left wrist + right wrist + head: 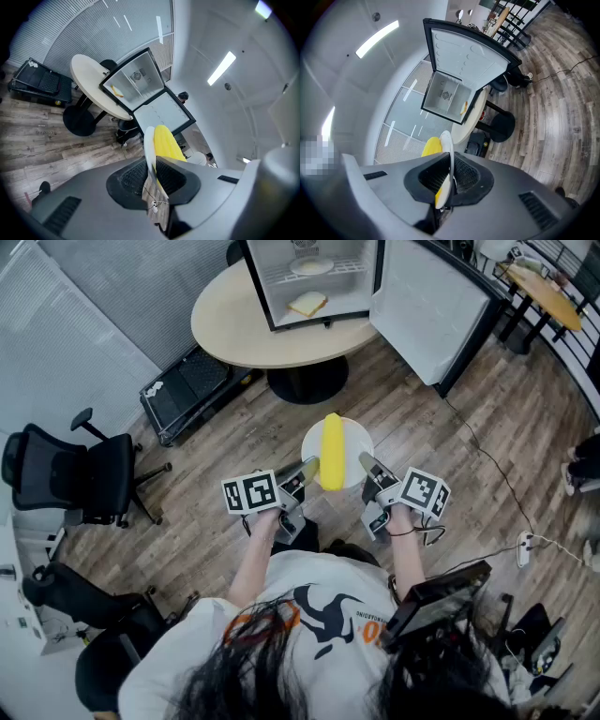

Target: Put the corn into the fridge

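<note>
As seen from the head view: corn (332, 452) lying on plate (354, 439), above the floor (234, 427), well short of the open fridge (255, 287) on the table (234, 320); left gripper (307, 468) clamped on the plate's left rim, right gripper (367, 465) on its right. From the left gripper view: jaws pinching the plate's edge (149, 150), corn (166, 143) just beyond. From the right gripper view: jaws likewise clenched on the plate (446, 145).

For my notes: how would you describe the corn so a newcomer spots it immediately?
Below the round table carrying the open fridge, the left gripper and right gripper clamp a white plate from opposite sides above the wooden floor. The corn lies on that plate: a long, bright yellow cob, the only vivid colour between the grey jaws.
</note>
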`<state>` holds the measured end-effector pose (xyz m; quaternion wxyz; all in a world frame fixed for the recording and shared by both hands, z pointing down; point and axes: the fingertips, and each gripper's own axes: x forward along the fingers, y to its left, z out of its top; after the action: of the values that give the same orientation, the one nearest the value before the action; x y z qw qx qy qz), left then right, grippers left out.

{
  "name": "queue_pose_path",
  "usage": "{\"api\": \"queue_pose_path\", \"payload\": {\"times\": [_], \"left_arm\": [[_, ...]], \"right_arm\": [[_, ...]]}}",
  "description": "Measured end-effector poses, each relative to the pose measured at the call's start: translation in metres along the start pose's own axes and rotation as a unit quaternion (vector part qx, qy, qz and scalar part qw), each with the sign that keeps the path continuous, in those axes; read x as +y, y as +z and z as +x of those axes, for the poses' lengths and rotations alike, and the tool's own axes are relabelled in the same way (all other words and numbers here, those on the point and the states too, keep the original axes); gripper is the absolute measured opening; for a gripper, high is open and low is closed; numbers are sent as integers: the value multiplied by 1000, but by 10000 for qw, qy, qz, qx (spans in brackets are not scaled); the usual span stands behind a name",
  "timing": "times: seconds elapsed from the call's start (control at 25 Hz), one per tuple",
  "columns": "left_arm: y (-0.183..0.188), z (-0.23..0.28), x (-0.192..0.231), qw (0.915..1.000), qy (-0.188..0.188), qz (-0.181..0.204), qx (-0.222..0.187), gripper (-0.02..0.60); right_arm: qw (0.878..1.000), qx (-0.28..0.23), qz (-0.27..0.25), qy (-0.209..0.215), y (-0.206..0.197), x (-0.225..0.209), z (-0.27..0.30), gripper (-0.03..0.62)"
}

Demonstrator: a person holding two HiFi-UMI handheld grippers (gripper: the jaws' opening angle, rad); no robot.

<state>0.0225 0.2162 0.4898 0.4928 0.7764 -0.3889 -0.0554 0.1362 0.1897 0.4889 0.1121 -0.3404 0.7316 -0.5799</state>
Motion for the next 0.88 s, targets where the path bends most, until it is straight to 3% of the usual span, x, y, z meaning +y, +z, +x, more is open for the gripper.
{"api": "queue_pose_path", "payload": {"times": [0.88], "left_arm": [[2, 16, 8, 9998, 59, -165, 47, 60]], "right_arm": [[9997, 114, 136, -154, 10, -16, 7, 25]]}}
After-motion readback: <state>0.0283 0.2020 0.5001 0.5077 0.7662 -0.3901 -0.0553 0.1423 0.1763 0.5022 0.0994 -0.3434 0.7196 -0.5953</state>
